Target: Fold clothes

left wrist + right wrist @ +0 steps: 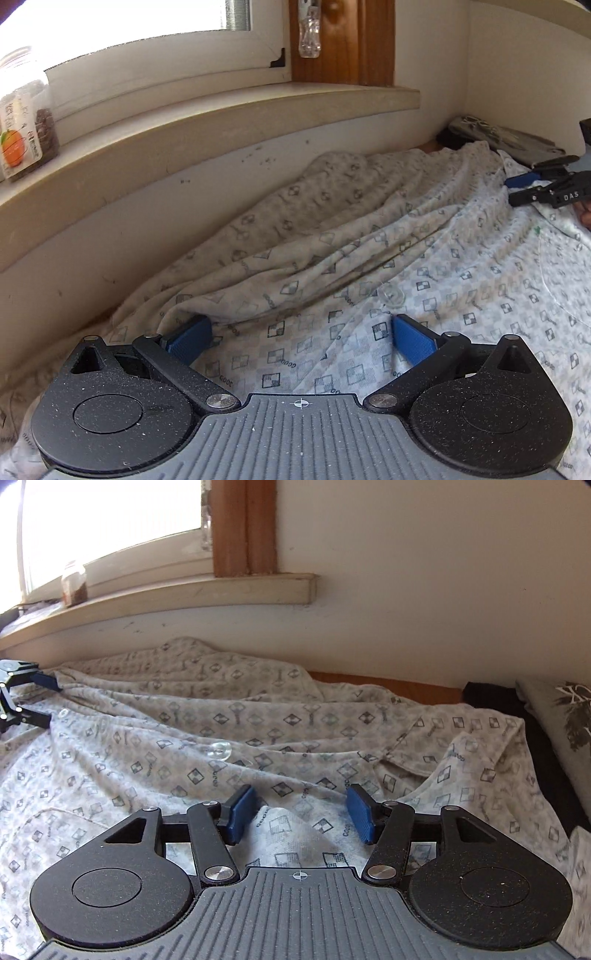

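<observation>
Cotton shirt [258,716], grey check print, lies rumpled across the bed under the window sill [221,110]. Left tool [299,338] spread wide over the hem, grasping nothing. Right tool [301,814] parted near the collar, cloth bunched between the pads but not pinched. Risk: closing on several layers would drag the fold crooked. Readable: "GOOD" repeated in the print; jar [26,114] label illegible.

Daylight from the blown-out white-framed window [129,22] at upper left of both views, glaring white, fisheye bending the beige sill [184,594], soft shadows in the patterned grey-white cloth [369,240], sharp focus, darkened corners.
</observation>
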The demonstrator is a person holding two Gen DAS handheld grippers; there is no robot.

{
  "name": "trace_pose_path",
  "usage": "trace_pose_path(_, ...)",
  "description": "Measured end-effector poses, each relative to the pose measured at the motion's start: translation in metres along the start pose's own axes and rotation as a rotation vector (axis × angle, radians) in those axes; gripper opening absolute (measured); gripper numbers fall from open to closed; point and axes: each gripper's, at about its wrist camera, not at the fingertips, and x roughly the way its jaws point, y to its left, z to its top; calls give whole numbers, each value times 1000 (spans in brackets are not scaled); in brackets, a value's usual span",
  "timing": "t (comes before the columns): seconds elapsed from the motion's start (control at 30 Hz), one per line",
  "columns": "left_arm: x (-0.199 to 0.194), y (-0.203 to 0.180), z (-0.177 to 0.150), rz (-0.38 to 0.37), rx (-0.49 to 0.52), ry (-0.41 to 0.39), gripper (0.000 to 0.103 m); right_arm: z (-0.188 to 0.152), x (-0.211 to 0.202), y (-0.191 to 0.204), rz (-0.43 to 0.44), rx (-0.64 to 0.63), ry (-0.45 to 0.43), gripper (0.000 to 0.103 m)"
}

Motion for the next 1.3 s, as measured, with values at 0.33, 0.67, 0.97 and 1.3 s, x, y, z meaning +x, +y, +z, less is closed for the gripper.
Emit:
trace_pose_path(0.33,-30,-12,-4,117,-44,36,103,2,4,3,7,-12,3,67)
trace_pose_path(0.67,-119,-68,-37,50,39,-14,103,-23,-69,40,-17,-80,-62,54)
trace_pose_path(0.97,-182,-126,-89,-18,84,22,61,-89,-151,81,32,-165,19,40)
trace_pose_path(1.3,-217,-165,-128,-70,145,85,64,-107,-162,109,141,-296,60,40)
